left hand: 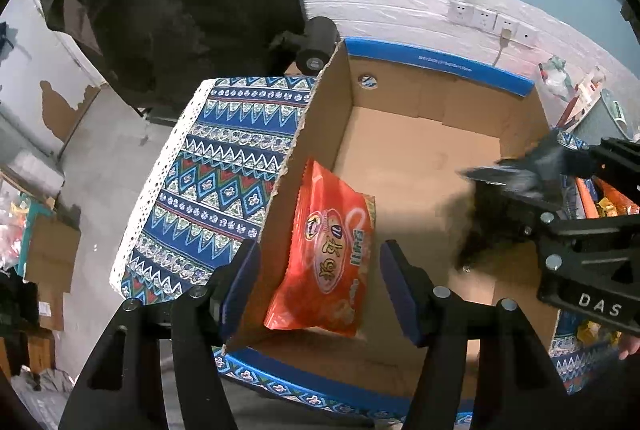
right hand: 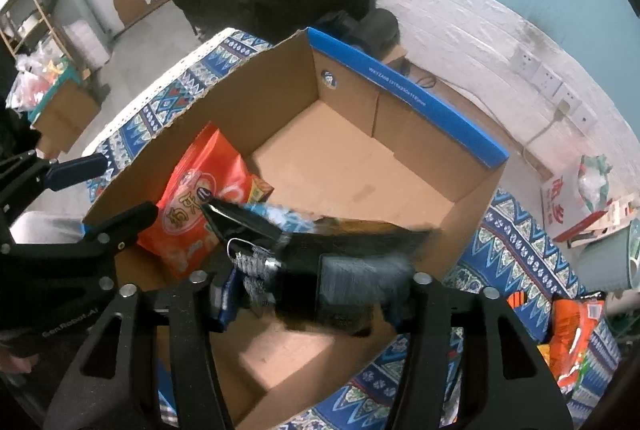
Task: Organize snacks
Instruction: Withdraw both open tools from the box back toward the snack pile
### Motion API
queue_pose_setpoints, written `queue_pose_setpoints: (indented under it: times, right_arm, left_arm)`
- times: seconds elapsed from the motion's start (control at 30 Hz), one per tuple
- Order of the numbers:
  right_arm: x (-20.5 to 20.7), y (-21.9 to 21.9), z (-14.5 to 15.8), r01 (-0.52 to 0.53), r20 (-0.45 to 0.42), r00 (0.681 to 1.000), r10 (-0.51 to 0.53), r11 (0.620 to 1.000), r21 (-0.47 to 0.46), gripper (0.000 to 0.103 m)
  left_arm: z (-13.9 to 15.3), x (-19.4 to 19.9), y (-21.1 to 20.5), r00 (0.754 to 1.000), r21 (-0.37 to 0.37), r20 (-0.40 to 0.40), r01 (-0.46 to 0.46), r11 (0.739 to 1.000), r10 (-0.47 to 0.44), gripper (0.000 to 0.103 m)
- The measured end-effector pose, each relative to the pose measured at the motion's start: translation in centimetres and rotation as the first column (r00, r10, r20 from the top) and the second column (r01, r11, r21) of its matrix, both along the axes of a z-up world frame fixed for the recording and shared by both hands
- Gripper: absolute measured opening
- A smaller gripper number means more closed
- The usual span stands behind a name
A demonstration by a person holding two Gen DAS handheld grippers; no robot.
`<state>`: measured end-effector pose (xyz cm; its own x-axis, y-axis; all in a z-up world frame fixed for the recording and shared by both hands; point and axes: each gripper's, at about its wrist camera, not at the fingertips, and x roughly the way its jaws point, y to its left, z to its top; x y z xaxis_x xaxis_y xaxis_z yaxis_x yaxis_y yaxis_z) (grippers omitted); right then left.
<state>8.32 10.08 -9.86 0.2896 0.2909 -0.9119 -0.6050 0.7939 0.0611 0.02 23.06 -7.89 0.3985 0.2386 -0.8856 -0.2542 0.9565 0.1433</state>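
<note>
The right gripper (left hand: pixel 500 182), seen from the left wrist view, has the white letters "DAS" on its black body. The left gripper (right hand: pixel 116 188), seen from the right wrist view, has the pale words "GenRobot.AI" on its black arm. On the blue rim of the cardboard box (right hand: pixel 400 90) there is one line of small white print; it begins with something like "WXYZA08" and ends with "mm", but the middle is too small to read with certainty. The orange snack bag (left hand: pixel 328 250) carries large Chinese characters and a round logo; I cannot read them surely. The dark snack packet (right hand: pixel 320 258) is blurred, and its print cannot be read.
</note>
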Motion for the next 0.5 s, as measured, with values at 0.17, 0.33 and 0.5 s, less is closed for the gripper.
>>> queue_pose_setpoints:
  times: [0.17,0.33,0.5]
  right_arm:
    - [-0.1,-1.0,1.5,0.02,0.029,0.999,-0.021,0.999,0.027,0.074]
    - [-0.5,-2.3,3.1,0.036,0.06,0.997,-0.039,0.998,0.045,0.076]
    - [-1.0,-4.4,4.7,0.069,0.101,0.992,-0.072,0.997,0.04,0.078]
  left_arm:
    - [0.3,0.2,-0.9,1.0,-0.005,0.002,0.019,1.0,-0.019,0.064]
    - [0.9,0.4,-2.1,0.999,-0.013,0.009,0.04,0.999,-0.039,0.064]
    - [1.6,0.8,-3.8,0.997,-0.025,0.022,0.069,0.997,-0.069,0.066]
